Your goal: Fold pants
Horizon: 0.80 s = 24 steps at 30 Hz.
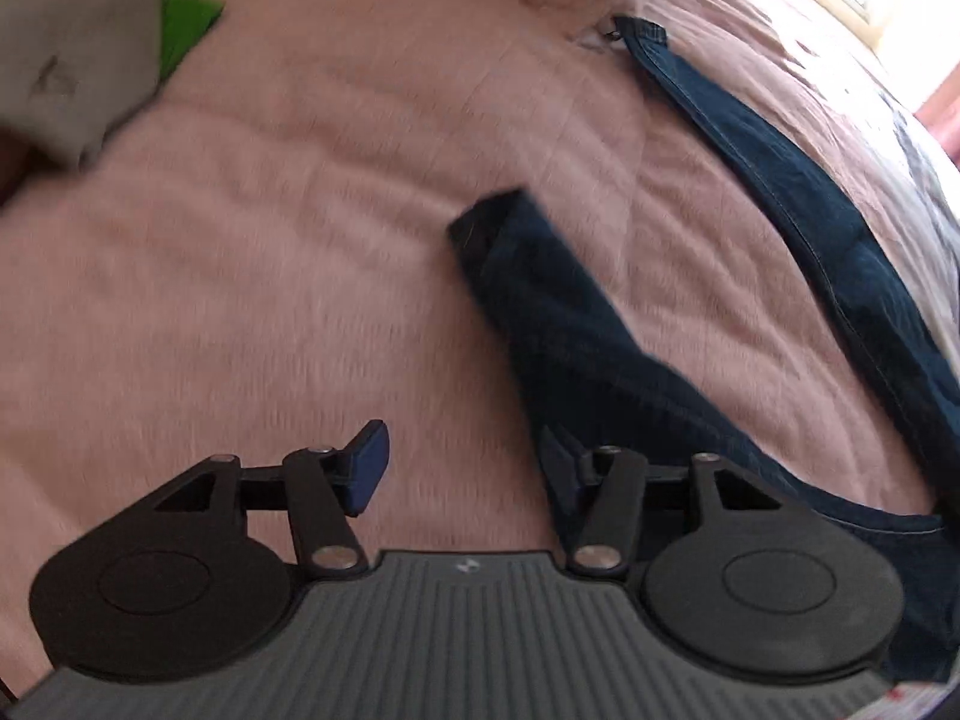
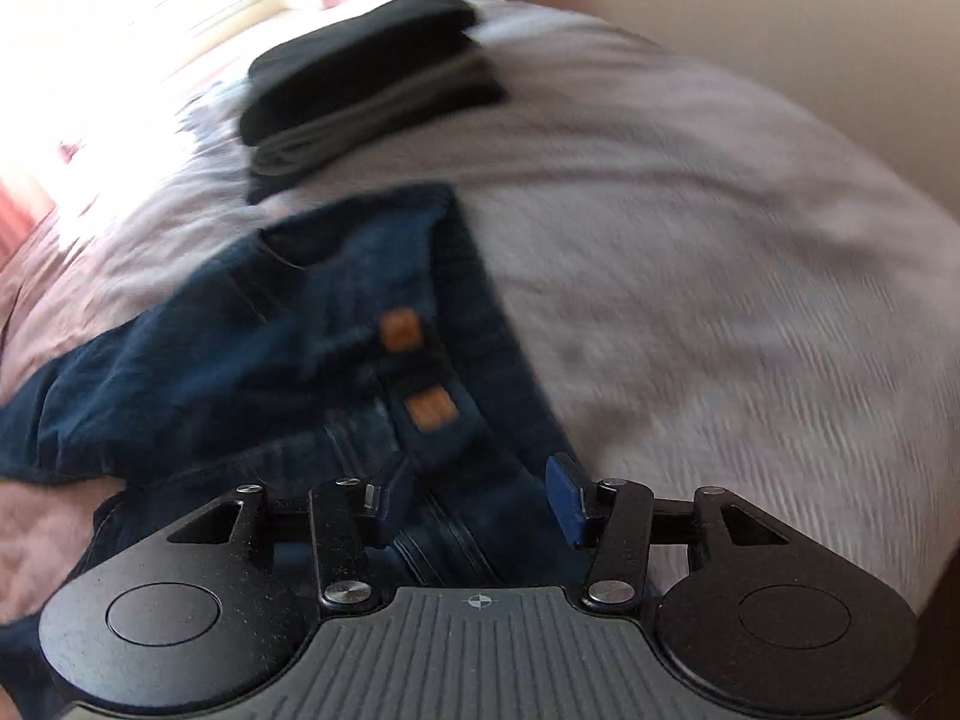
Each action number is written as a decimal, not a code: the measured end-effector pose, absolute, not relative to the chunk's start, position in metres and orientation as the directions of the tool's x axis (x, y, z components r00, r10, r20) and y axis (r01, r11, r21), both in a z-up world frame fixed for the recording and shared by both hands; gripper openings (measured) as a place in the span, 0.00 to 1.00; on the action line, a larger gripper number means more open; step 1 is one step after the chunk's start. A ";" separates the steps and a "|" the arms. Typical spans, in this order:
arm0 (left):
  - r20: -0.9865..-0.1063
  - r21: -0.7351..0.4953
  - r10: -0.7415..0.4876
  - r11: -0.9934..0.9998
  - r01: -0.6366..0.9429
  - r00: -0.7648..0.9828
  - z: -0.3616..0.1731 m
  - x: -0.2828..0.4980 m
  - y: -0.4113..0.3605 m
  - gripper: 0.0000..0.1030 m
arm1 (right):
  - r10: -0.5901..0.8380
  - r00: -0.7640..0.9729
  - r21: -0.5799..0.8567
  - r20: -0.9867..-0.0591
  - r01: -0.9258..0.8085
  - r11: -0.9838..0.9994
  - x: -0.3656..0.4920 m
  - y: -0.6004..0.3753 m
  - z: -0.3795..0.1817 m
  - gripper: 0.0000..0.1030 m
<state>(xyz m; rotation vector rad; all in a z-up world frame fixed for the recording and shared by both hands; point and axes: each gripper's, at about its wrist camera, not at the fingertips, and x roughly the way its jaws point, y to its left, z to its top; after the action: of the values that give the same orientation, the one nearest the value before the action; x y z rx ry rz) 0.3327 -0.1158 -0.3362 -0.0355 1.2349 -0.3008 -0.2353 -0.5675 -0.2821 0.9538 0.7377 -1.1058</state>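
On the left wrist view, a grey garment (image 1: 66,60) lies at the far left edge of the bed (image 1: 270,240), with a bright green piece of cloth (image 1: 186,24) showing from under its right side. The pink bedspread stretches bare across the middle. The left gripper (image 1: 462,468) hangs low over it with its blue-padded fingers (image 1: 369,468) spread wide apart and nothing between them; the right finger sits just against the edge of a trouser leg. The pants (image 1: 600,360), dark blue jeans, lie on the right part of the bed: one leg runs from beside that finger up toward the middle and ends in a hem, and the other leg stretches farther up along the bed's right edge, the two legs splayed apart in a V. On the right wrist view, the jeans' upper part (image 2: 270,372) is bunched at the left and centre, the waistband running down toward the camera with two orange-brown tags (image 2: 414,372) on it. The right gripper (image 2: 480,504) has its fingers apart, standing on either side of the waistband; whether they touch the denim cannot be told through the blur. Beyond the jeans a stack of folded dark clothes (image 2: 366,72) rests near the bed's far edge, and the pale bedspread fills the right side.
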 end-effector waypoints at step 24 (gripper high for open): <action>-0.752 -0.315 -0.541 0.797 0.516 0.377 -0.290 0.267 -0.268 0.24 | -0.324 0.360 0.422 -0.875 0.896 -0.142 -0.292 -0.544 -0.320 0.50</action>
<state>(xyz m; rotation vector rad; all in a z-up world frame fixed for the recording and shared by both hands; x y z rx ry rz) 0.2671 -0.2681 -0.2901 -0.0297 0.9727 -0.6759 -0.2919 -0.5437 -0.3199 1.3008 0.5882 -1.1695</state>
